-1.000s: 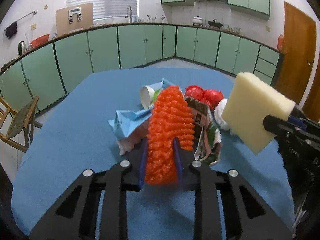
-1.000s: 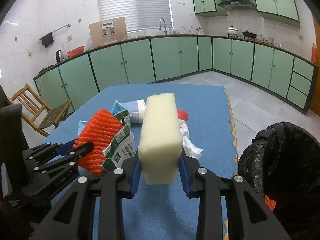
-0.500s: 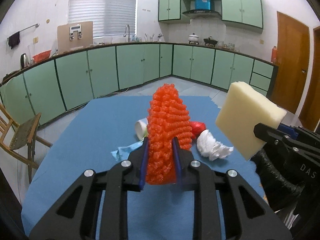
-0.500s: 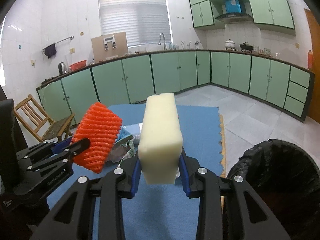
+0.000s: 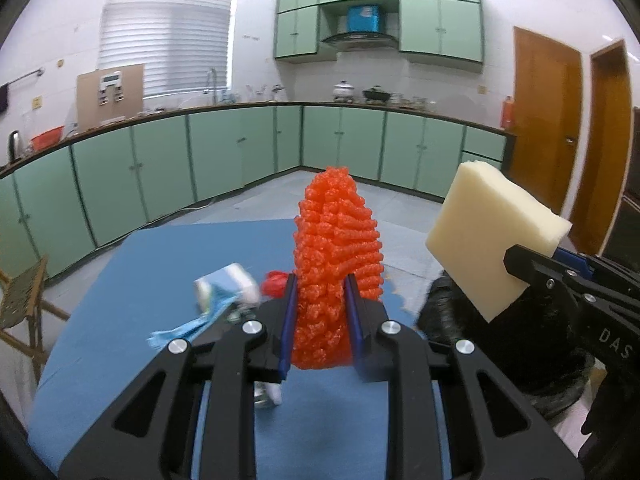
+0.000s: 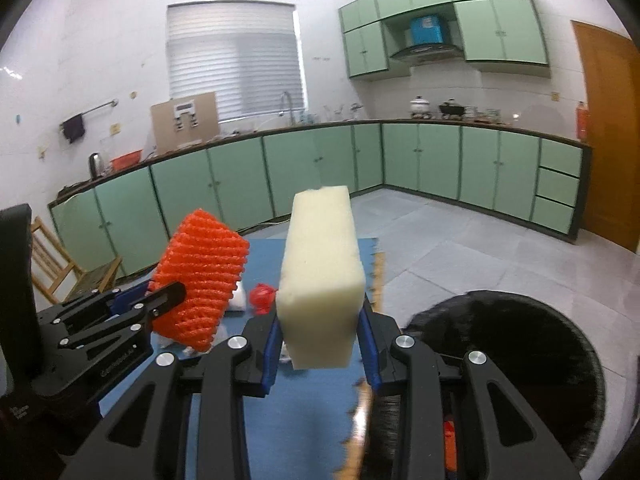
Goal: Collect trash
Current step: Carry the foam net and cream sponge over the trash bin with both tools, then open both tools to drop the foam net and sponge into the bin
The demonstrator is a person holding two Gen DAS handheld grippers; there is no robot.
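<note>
Two pairs of jaws are closed on trash: the left gripper (image 5: 319, 322) squeezes an orange foam net (image 5: 337, 256) that stands upright, and the right gripper (image 6: 319, 346) clamps a pale yellow sponge block (image 6: 320, 276), both lifted above the blue bench (image 5: 132, 280). On the bench behind them lie a blue wrapper (image 5: 192, 326), a paper cup (image 5: 240, 286) and a red scrap (image 6: 262, 296). Just beside the bench edge, under the right gripper, opens a bin with a black bag (image 6: 516, 344).

Green cabinets (image 6: 420, 164) line white tiled walls (image 6: 80, 60); a blinded window (image 6: 236, 62), wooden doors (image 5: 546, 120), a grey tiled floor (image 6: 460, 240).
</note>
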